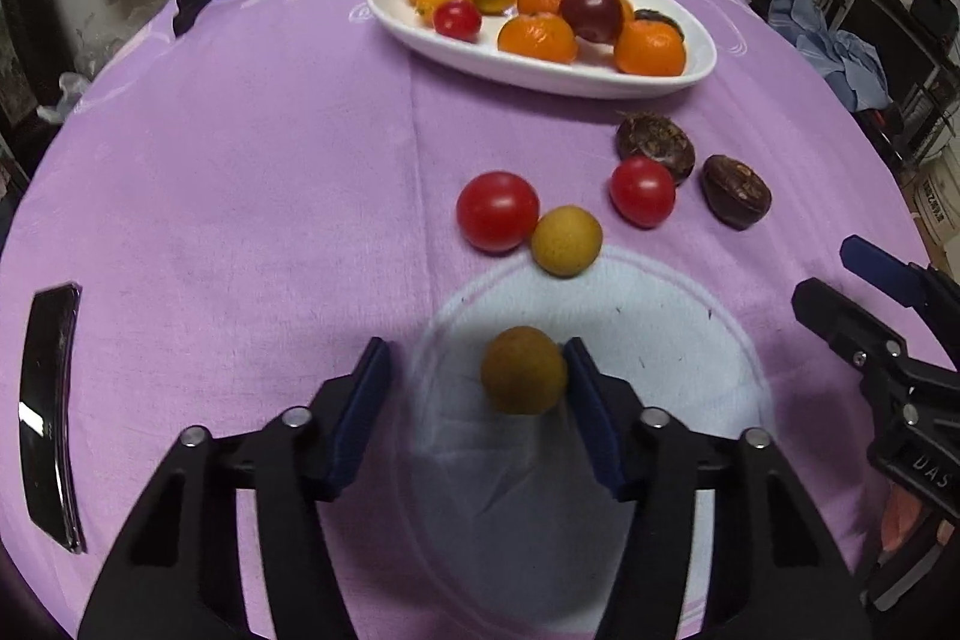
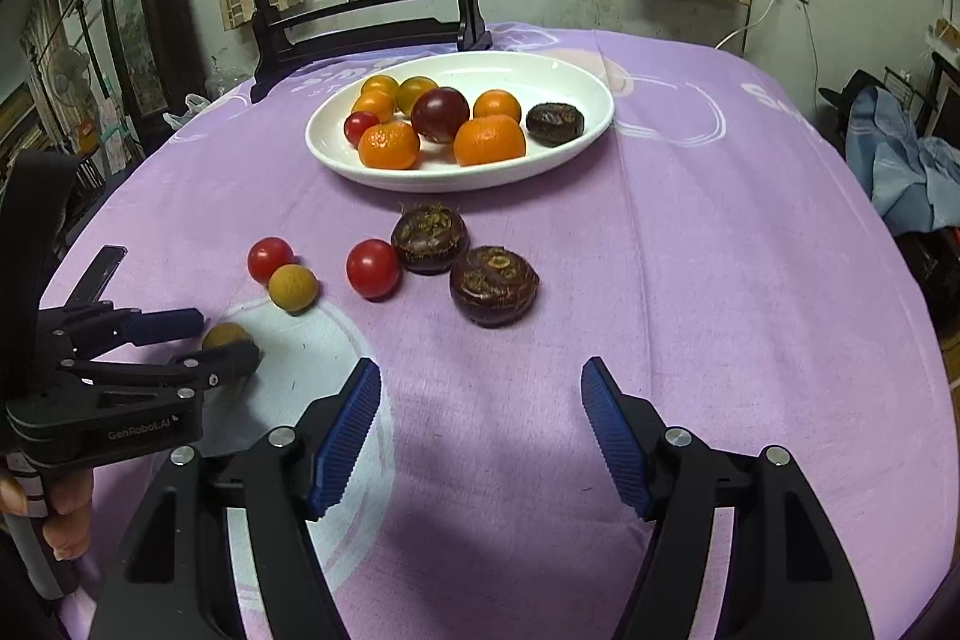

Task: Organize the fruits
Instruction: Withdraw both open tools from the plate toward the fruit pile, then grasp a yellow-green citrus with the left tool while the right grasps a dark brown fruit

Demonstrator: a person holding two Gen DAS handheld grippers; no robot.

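Purple cloth [image 2: 690, 280] is covering the table. Nearest, the left gripper [image 1: 477, 370] is straddling a longan [image 1: 523, 370], its jaws standing apart with the right pad touching the fruit and a gap showing on the left. The right gripper [image 2: 480, 388] is hovering over bare cloth with its jaws wide apart, gripping nothing. Farther out, a second longan [image 2: 293, 287] is lying against a tomato [image 2: 270, 259]; another tomato [image 2: 372, 268] is sitting just beside two water chestnuts [image 2: 429, 237] [image 2: 493, 285]. Beyond them, the white dish [image 2: 576, 142] is holding oranges [image 2: 489, 140], a plum [image 2: 440, 114], one tomato [image 2: 360, 126] and a chestnut [image 2: 554, 123].
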